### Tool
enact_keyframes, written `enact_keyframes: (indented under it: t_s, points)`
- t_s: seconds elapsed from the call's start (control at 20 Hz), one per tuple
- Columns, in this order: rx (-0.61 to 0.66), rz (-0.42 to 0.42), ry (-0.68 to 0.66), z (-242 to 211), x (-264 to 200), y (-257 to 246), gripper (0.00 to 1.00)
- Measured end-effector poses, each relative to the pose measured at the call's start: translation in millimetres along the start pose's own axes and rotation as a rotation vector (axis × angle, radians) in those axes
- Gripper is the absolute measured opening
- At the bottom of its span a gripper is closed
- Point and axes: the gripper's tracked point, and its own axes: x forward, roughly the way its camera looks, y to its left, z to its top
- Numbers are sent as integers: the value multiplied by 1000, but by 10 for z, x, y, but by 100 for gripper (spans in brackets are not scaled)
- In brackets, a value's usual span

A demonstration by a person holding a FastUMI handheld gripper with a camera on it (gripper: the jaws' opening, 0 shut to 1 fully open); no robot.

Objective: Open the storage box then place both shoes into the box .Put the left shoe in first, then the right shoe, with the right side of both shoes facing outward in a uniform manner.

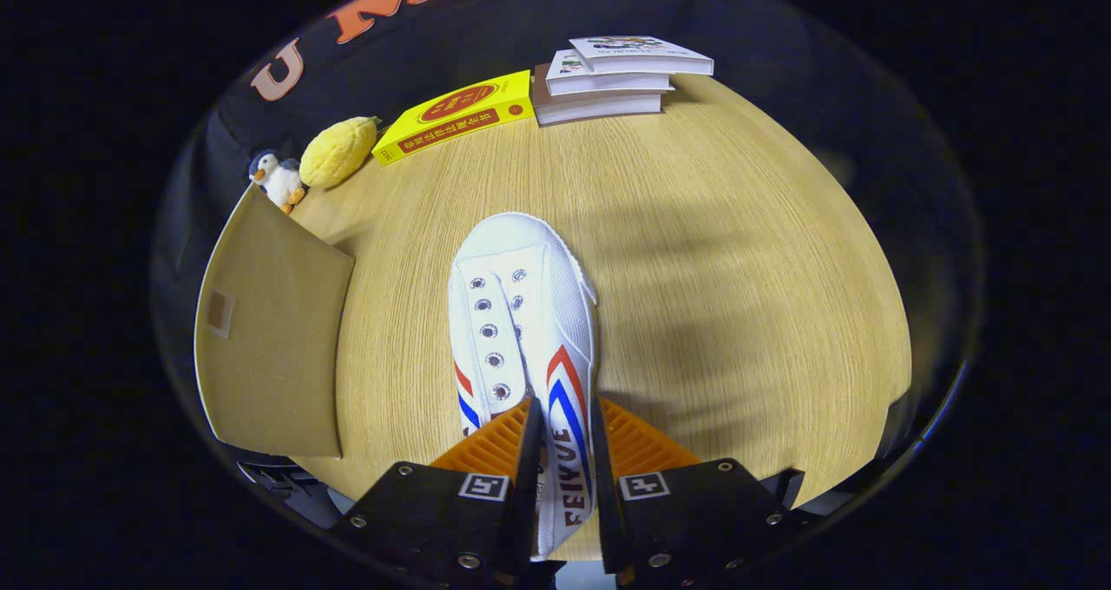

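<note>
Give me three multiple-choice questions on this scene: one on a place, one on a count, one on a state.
1. Where is the yellow book?
A. beside the book stack
B. on the shoe
C. between the tongs

2. How many books are in the stack?
A. one
B. three
C. five

3. What are the tongs doing?
A. hanging open
B. shut on the white shoe
C. gripping the penguin toy

Answers: 1 A, it lies just left of the stack, far beyond the tongs. 2 B, three lie piled. 3 B, both fingers press the shoe's side wall.
</note>
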Motion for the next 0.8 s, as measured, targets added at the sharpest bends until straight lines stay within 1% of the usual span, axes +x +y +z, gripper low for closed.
enact_keyframes:
  t_s: [0.05,0.1,0.15,0.2,0.25,0.35,0.5,0.65,0.8]
  points:
    - [24,5,-17,14,-14,-18,29]
    - [73,26,-39,34,-48,-40,13]
    - [130,68,-49,44,-16,-28,3]
    - [187,104,-72,40,-81,23,0]
    - [216,121,-106,94,-140,63,0]
    - [225,114,-158,186,-282,105,0]
    - [220,151,-208,325,-607,368,0]
    - [212,178,-266,507,-973,738,0]
    - [205,228,-318,632,-1338,1212,0]
